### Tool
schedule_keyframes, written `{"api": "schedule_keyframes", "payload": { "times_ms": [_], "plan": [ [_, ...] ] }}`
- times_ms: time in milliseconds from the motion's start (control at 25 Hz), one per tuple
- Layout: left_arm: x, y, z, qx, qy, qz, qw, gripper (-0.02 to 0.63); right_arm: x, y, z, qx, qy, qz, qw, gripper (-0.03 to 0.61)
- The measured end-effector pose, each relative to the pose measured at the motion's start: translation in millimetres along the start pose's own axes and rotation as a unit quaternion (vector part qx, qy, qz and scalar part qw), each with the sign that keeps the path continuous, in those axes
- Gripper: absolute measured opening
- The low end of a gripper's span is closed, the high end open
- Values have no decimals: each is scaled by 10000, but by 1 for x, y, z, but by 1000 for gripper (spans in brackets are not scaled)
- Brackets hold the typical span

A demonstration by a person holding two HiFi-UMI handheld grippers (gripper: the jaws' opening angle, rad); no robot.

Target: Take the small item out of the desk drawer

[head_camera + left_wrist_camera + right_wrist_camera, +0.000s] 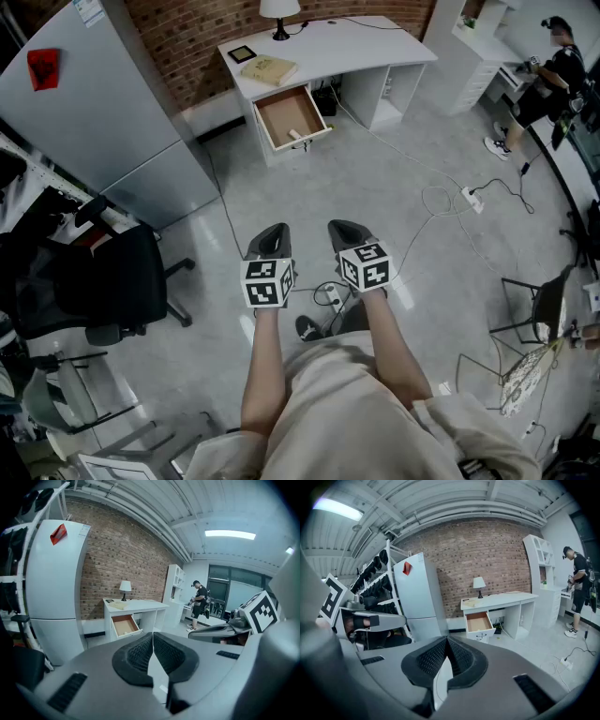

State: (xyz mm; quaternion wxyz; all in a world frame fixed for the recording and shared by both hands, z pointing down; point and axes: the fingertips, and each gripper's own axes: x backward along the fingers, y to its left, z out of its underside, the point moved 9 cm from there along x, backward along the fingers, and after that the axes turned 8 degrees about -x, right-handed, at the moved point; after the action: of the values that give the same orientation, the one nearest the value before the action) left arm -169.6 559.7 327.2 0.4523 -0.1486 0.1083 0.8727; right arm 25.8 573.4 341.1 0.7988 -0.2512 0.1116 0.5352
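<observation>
A white desk point(366, 42) stands against the brick wall, far across the floor. Its wooden drawer point(292, 117) is pulled open, and a small pale item point(294, 134) lies near the drawer's front edge. The drawer point(124, 625) also shows small in the left gripper view, and the drawer point(479, 621) in the right gripper view. My left gripper point(270, 234) and right gripper point(344, 229) hang side by side over the floor, well short of the desk. Both are shut with nothing between the pads.
A grey refrigerator point(94, 112) stands left of the desk. A black office chair point(103, 281) is at my left. Cables and a power strip point(472, 198) lie on the floor to the right. A person point(548, 80) stands by white shelving at far right. A lamp point(279, 14) and a book point(268, 69) sit on the desk.
</observation>
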Motion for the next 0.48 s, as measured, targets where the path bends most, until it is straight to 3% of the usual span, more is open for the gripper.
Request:
{"api": "schedule_keyframes", "payload": {
  "times_ms": [480],
  "plan": [
    [5,22,-2,175,-67,-63,9998,18,-10,14,-8,304,103,74,9995,24]
  ]
}}
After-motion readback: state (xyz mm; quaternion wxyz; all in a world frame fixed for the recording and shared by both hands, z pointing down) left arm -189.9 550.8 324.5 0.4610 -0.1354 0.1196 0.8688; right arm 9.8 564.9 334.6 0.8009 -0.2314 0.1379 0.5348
